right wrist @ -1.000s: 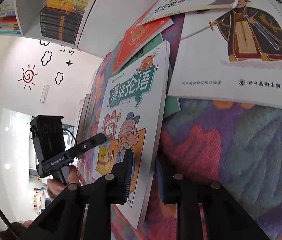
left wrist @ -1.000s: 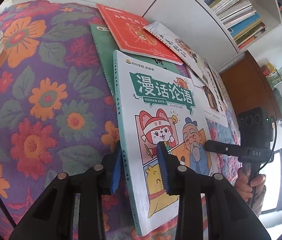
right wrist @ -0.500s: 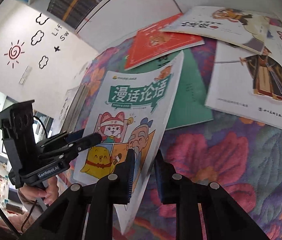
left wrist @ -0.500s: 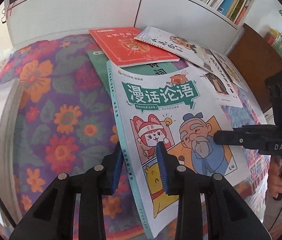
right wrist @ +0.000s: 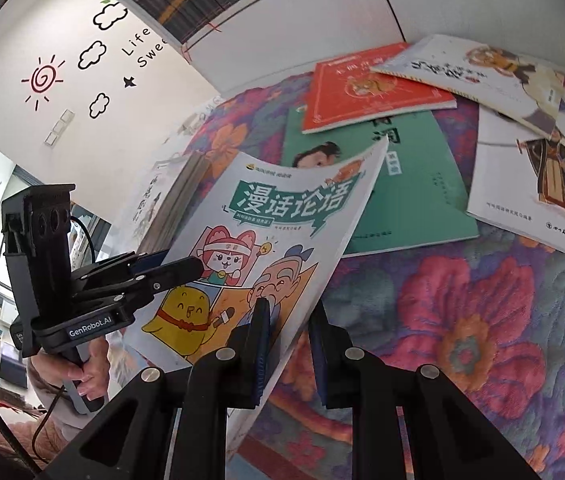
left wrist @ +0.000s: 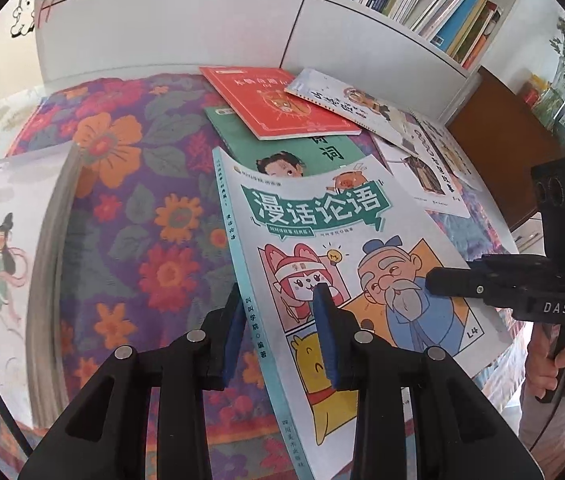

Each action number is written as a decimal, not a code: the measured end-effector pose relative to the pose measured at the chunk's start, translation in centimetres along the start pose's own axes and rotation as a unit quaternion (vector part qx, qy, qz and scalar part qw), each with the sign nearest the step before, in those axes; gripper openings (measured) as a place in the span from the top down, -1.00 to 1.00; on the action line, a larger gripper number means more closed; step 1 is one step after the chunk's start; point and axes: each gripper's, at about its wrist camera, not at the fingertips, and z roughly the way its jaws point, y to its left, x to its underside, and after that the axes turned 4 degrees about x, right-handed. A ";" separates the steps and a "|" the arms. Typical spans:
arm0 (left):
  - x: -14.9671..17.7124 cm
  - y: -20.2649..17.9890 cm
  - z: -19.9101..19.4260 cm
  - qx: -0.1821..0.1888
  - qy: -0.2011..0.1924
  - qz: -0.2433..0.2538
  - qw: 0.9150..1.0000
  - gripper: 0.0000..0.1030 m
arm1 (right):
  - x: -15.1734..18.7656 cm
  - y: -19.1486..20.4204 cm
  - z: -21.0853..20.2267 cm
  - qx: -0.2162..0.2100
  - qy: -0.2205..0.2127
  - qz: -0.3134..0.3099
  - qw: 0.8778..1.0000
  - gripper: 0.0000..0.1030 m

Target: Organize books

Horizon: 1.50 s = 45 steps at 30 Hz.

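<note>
A thin comic book (left wrist: 342, 240) with a teal title banner and cartoon cover hangs tilted above the floral cloth, held from both sides. My left gripper (left wrist: 278, 320) is shut on its spine edge, one blue pad over the cover and one under it. In the right wrist view the same comic book (right wrist: 282, 232) bows slightly, and my right gripper (right wrist: 288, 336) is shut on its opposite long edge. The right gripper's tip (left wrist: 442, 280) shows pinching the cover by the old man's beard. The left gripper (right wrist: 178, 268) shows at the book's far side, a hand on its handle.
On the floral cloth (left wrist: 142, 220) lie a green book (left wrist: 282, 148), a red book (left wrist: 278, 100) overlapping it, and white illustrated books (left wrist: 422, 148) to the right. A thick stack (left wrist: 2, 260) sits at the left. A white bookshelf (left wrist: 402, 0) runs behind.
Both grippers have risen with the comic book still gripped. It has lifted off the green book and come toward me. Both views have rolled, and the left stack has come into sight.
</note>
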 end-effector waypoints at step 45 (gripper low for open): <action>-0.7 17.4 -15.6 0.005 -0.105 -0.048 0.993 0.43 | -4.6 21.2 5.0 -0.028 -0.077 -0.130 0.988 0.57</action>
